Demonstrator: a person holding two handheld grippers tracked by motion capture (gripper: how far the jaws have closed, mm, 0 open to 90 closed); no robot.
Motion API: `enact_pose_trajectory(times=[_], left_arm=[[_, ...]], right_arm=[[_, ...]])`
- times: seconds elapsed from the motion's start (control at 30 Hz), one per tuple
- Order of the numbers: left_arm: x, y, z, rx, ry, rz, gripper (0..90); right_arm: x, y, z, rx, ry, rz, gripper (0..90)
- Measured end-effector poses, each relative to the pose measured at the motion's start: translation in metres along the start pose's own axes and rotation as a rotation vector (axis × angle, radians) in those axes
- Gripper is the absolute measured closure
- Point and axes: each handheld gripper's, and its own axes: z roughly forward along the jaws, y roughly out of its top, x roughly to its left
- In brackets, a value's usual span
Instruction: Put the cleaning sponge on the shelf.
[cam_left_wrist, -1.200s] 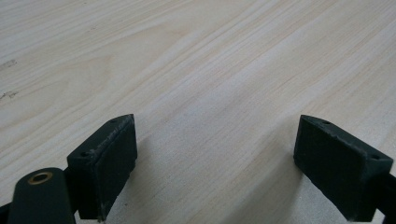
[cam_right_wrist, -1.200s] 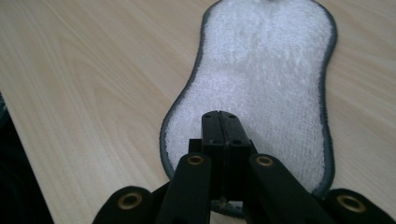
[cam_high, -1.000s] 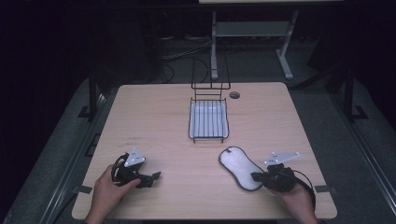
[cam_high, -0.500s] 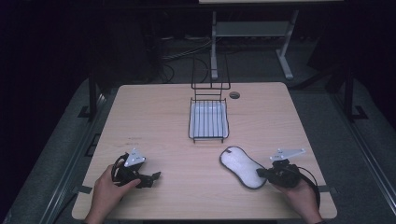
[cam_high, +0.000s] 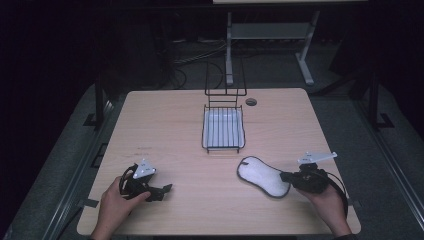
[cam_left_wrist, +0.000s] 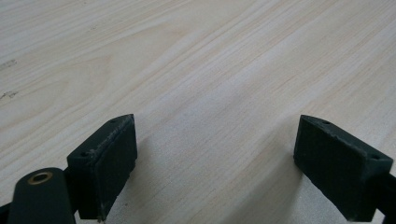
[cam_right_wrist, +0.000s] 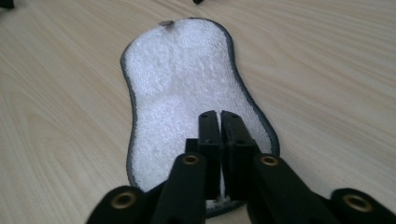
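My right claw (cam_right_wrist: 219, 116), jaws nearly together and just starting to part, hovers over the white pad (cam_right_wrist: 187, 93), whose thin edge could slip free.

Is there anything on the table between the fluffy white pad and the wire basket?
Nothing visible: bare wooden table lies between the white fluffy pad with the dark edge and the black wire basket. The right hand-held gripper sits at the pad's near end.
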Motion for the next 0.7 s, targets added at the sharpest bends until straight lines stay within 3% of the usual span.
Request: enact_pose_trajectory(times=[0.23, 0.43, 0.57, 0.7], left_arm=[[0.000, 0.000, 0.000, 0.000, 0.000, 0.000, 12.7], [0.000, 0.000, 0.000, -0.001, 0.000, -0.002, 12.7], [0.000, 0.000, 0.000, -0.002, 0.000, -0.003, 12.7], [0.000, 0.000, 0.000, -0.003, 0.000, -0.004, 12.7]], right_arm=[[0.002, 0.010, 0.003, -0.010, 0.024, -0.028, 50.6], [0.005, 0.016, 0.011, 0.008, 0.002, -0.054, 24.3], [0.008, 0.023, 0.017, 0.019, -0.003, -0.086, 13.2], [0.011, 0.028, 0.024, 0.030, 0.024, -0.103, 9.7]])
